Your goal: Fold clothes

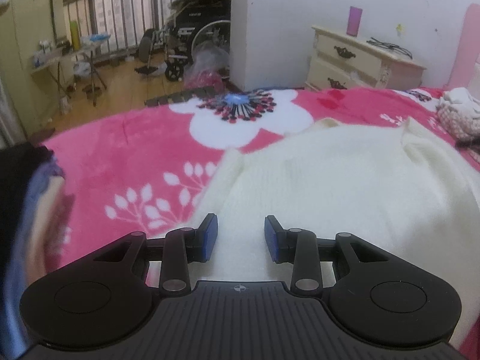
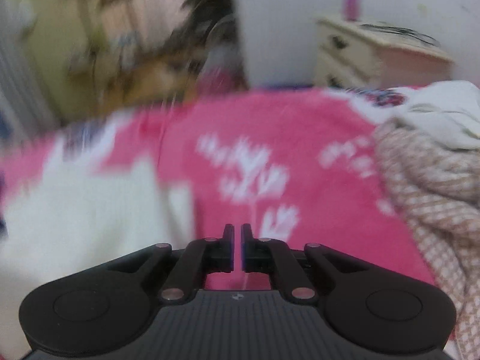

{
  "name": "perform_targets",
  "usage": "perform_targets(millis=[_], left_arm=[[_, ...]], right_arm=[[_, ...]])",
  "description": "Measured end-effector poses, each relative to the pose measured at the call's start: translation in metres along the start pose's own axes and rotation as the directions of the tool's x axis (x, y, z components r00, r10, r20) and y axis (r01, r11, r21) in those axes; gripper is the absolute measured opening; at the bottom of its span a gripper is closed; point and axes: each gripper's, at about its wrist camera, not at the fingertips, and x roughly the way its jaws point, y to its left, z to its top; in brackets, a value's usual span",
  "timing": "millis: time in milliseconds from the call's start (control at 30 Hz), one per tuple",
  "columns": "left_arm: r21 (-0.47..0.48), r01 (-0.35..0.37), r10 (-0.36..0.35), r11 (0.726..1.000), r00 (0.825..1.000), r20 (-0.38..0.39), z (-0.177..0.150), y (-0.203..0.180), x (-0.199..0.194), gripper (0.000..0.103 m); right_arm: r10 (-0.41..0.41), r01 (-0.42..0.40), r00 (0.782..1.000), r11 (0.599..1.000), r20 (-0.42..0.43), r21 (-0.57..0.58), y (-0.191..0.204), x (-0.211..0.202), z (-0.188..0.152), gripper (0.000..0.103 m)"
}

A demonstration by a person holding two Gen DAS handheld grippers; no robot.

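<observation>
1. While the white sweater (image 1: 315,186) lies spread on the bed's pink blanket (image 1: 126,165), likely laid flat for folding, the left tool (image 1: 241,237) hangs over its near edge, blue pads apart with nothing clamped between them. A blurred sleeve (image 1: 27,210) crowds the left edge; a nightstand (image 1: 360,60) and wheelchair (image 1: 192,42) stand well beyond the bed.
2. Through the right wrist view, heavily blurred, the right tool (image 2: 237,247) shows its fingers nearly together and empty over bare blanket (image 2: 315,138). The sweater (image 2: 75,210) sits to its left, and a heap of other clothes (image 2: 435,174) at the right could get in the way.
</observation>
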Motion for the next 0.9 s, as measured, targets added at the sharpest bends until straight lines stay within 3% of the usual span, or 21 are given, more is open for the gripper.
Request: perform_targets(millis=[100, 133, 233, 300, 367, 467, 533, 633, 700, 767, 900], left_arm=[[0.032, -0.002, 0.002, 0.999, 1.000, 0.000, 0.004, 0.001, -0.002, 0.034], [0.037, -0.003, 0.003, 0.999, 1.000, -0.004, 0.005, 0.000, -0.002, 0.034], [0.053, -0.007, 0.008, 0.999, 1.000, -0.015, 0.006, -0.001, 0.000, 0.034], [0.064, -0.011, 0.011, 0.998, 1.000, -0.013, 0.004, -0.003, 0.000, 0.034], [0.076, -0.012, 0.012, 0.997, 1.000, -0.010, 0.003, -0.005, 0.001, 0.034], [0.093, -0.012, 0.013, 0.996, 1.000, -0.005, 0.000, -0.008, 0.001, 0.034], [0.098, 0.000, 0.001, 0.995, 1.000, -0.005, -0.001, -0.007, 0.002, 0.034], [0.100, 0.014, -0.014, 0.995, 1.000, -0.003, -0.005, -0.005, 0.003, 0.034], [0.096, 0.026, -0.026, 0.995, 1.000, 0.001, -0.007, -0.002, 0.003, 0.034], [0.089, 0.037, -0.038, 0.995, 0.999, 0.004, -0.007, 0.001, 0.002, 0.034], [0.065, 0.044, -0.045, 0.997, 0.999, 0.018, -0.008, 0.006, -0.001, 0.034]], right_arm=[[0.105, -0.097, 0.993, 0.983, 0.045, -0.158, 0.028, -0.015, 0.029, 0.011], [0.157, -0.142, 0.987, 0.961, 0.044, -0.236, 0.045, -0.018, 0.037, 0.019], [0.343, -0.324, 0.939, 0.831, -0.043, -0.453, 0.114, -0.009, 0.046, 0.040], [0.433, -0.434, 0.891, 0.716, -0.140, -0.547, 0.164, 0.009, 0.045, 0.040], [0.464, -0.507, 0.851, 0.610, -0.244, -0.608, 0.210, 0.036, 0.041, 0.040], [0.426, -0.545, 0.831, 0.499, -0.356, -0.674, 0.266, 0.079, 0.028, 0.040], [0.387, -0.543, 0.835, 0.461, -0.392, -0.701, 0.285, 0.101, 0.021, 0.040], [0.370, -0.570, 0.819, 0.437, -0.438, -0.696, 0.295, 0.114, 0.013, 0.041], [0.366, -0.576, 0.815, 0.424, -0.450, -0.699, 0.296, 0.114, 0.010, 0.031], [0.367, -0.570, 0.818, 0.413, -0.443, -0.710, 0.296, 0.107, 0.007, 0.010], [0.427, -0.511, 0.836, 0.377, -0.345, -0.772, 0.304, 0.075, 0.009, 0.005]])
